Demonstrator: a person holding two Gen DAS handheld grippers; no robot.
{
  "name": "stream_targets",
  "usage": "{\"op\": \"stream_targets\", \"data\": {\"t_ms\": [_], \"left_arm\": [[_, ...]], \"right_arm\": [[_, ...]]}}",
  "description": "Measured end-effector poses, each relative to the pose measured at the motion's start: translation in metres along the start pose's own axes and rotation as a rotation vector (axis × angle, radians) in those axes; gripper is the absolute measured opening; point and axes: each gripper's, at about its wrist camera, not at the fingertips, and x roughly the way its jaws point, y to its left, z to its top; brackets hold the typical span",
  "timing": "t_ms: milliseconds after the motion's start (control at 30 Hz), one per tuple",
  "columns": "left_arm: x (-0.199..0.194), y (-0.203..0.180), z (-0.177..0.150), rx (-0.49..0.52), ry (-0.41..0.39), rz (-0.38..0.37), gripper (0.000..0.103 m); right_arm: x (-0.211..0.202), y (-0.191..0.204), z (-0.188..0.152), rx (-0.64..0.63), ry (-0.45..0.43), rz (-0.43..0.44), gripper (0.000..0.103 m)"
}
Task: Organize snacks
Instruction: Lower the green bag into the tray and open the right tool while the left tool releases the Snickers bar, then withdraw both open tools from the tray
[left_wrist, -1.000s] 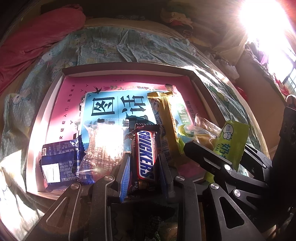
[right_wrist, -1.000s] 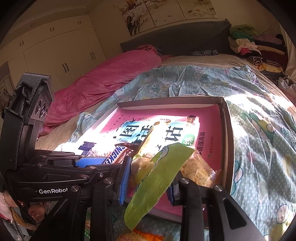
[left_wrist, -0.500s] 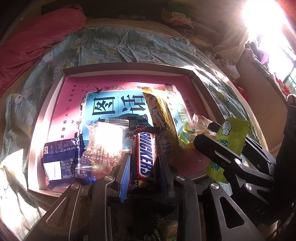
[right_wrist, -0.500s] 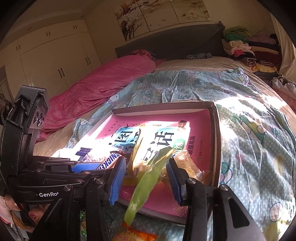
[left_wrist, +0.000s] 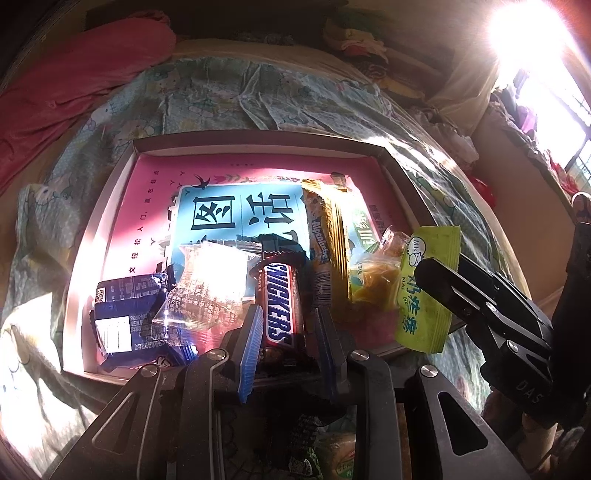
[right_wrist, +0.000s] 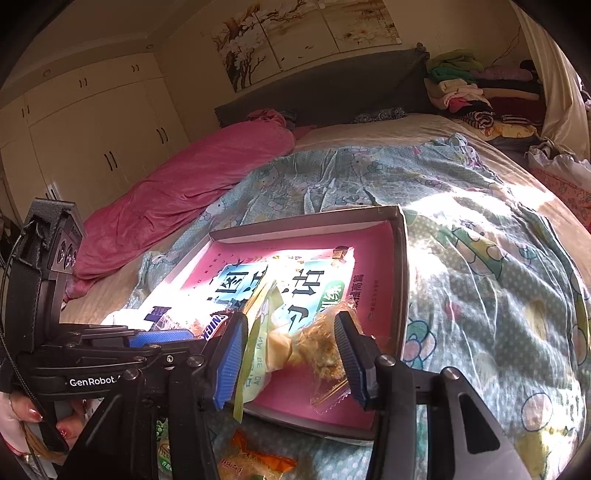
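The left gripper (left_wrist: 288, 339) was clamped on a glossy brown Snickers bar (left_wrist: 279, 301), its ribbed blue pads (left_wrist: 252, 350) pressing both long sides just above the near edge of the shallow cardboard tray (left_wrist: 258, 137). The right gripper (right_wrist: 291, 356) had its jaws opening, the flat lime-green milk-candy sachet (left_wrist: 424, 291) leaning against the left pad, loose between them. A crinkly clear wrapper (left_wrist: 210, 284) and a dark blue foil packet (left_wrist: 125, 317) lay in the tray on the pink printed liner.
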Motion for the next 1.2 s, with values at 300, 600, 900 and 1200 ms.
{"op": "stream_targets", "data": {"t_ms": [300,600,900,1200], "left_arm": [[-0.01,-0.002,0.001,0.009,-0.021,0.006,0.043],[-0.017,-0.002,-0.001,0.013,-0.031,0.015,0.052],[-0.022,0.001,-0.001,-0.001,-0.045,0.016,0.063],[-0.037,0.01,0.0,-0.017,-0.069,0.014,0.071]], "right_arm": [[-0.005,0.002,-0.001,-0.015,-0.012,-0.028,0.05],[-0.014,0.001,0.001,-0.008,-0.042,-0.042,0.056],[-0.025,0.007,0.006,-0.025,-0.095,-0.037,0.063],[-0.031,0.01,0.007,-0.036,-0.107,-0.038,0.064]]}}
